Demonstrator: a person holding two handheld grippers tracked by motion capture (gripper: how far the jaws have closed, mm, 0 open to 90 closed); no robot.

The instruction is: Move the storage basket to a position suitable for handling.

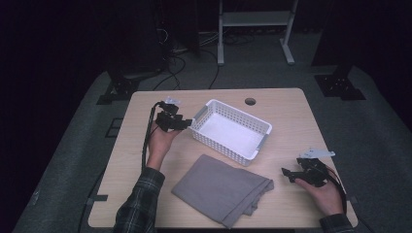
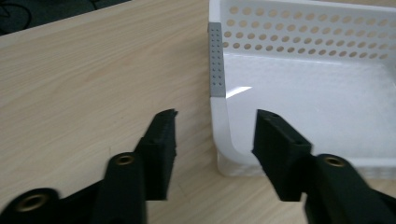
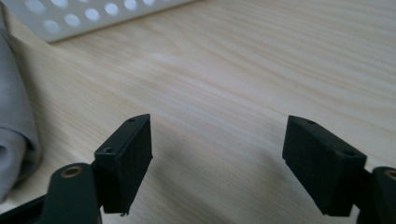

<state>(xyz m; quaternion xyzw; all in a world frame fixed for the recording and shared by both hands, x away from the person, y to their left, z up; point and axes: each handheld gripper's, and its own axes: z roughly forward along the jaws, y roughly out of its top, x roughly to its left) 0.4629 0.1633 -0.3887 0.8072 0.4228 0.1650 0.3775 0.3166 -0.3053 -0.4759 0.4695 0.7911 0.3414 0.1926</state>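
Left gripper (image 1: 187, 125) is spread, 1 jaw either side of the white perforated plastic basket (image 2: 299, 88) corner wall on the wooden table (image 1: 286, 121). Right gripper (image 1: 287, 173) is spread, empty, beside the folded grey cloth (image 1: 221, 188). Risk: a shallow corner pinch lets the basket pivot or slip.

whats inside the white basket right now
Nothing: the white basket shows a bare white floor in the high view. The left gripper straddles its corner wall, jaws open. The strip of floor behind its near wall is hidden.

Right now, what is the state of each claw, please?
Left claw: open, its jaws astride the corner wall of the white basket, not closed on it.
Right claw: open, holding nothing, over the table.
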